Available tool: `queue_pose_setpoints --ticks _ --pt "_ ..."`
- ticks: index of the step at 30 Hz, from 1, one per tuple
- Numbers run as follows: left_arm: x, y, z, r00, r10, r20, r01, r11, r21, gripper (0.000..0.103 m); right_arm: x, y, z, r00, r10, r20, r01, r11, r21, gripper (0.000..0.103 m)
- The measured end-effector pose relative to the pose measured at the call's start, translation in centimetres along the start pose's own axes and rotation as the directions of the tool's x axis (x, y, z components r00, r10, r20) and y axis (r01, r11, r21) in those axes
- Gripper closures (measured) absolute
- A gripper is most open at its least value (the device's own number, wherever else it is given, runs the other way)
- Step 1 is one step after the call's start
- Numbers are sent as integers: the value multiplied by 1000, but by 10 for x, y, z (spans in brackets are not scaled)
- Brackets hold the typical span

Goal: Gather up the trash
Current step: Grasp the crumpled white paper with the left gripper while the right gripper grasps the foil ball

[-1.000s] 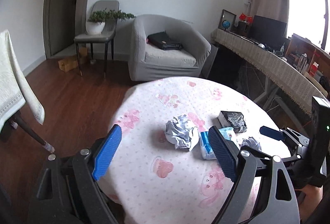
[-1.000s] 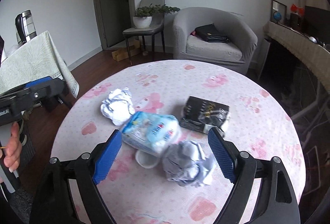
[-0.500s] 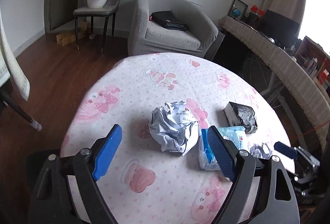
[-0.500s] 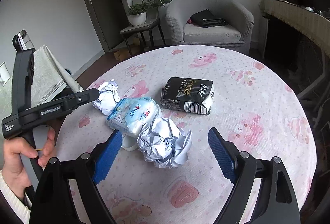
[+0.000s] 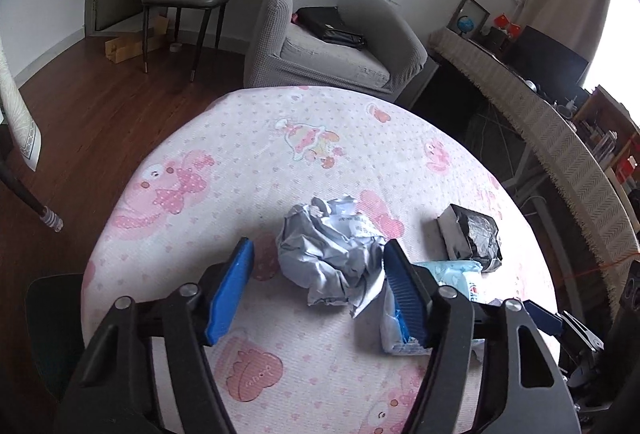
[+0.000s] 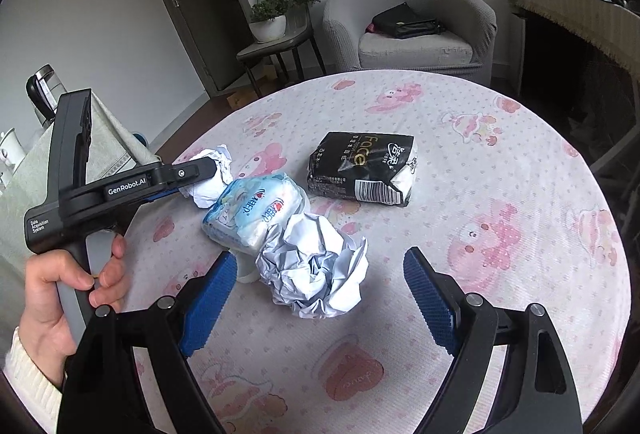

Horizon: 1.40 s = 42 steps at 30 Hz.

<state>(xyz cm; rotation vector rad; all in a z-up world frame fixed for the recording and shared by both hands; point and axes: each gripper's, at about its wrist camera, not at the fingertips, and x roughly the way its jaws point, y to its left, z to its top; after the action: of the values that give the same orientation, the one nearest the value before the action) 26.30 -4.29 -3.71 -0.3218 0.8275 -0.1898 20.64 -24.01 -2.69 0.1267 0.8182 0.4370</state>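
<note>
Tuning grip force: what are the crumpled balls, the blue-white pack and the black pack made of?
Crumpled balls: paper, matte, sharp creases, faint print.
Blue-white pack: looks like soft glossy plastic film, puffy, printed.
Black pack: glossy plastic film with barcode, white tissue apparently at the end.

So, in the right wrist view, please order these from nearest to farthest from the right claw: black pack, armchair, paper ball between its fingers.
1. Paper ball, between the right claw fingers.
2. Black pack, mid-table.
3. Armchair, beyond the table.
</note>
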Motion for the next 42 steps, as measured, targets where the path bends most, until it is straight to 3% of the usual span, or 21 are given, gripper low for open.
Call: queue_pose_setpoints --ticks 7,11,22,30,35,42 --pt "4 -5 -1 1000 -21 -16 21 1000 22 49 5 5 1 1000 -15 -8 15 1000 -8 17" --pt "4 0 -1 999 -34 -13 34 999 8 51 4 1 -1 999 -38 -27 38 999 4 25" --pt "-23 4 0 999 -5 37 3 999 43 51 3 2 -2 998 -42 -49 42 999 6 29" --pt "-47 15 2 998 22 61 -25 998 56 51 5 12 2 997 -59 -54 58 998 -10 49" --pt "-60 28 2 996 50 75 -54 997 58 51 3 20 8 994 -102 -48 102 995 -5 53" --pt "-81 47 2 992 74 99 -80 995 61 51 -18 33 24 986 -149 69 148 989 21 55"
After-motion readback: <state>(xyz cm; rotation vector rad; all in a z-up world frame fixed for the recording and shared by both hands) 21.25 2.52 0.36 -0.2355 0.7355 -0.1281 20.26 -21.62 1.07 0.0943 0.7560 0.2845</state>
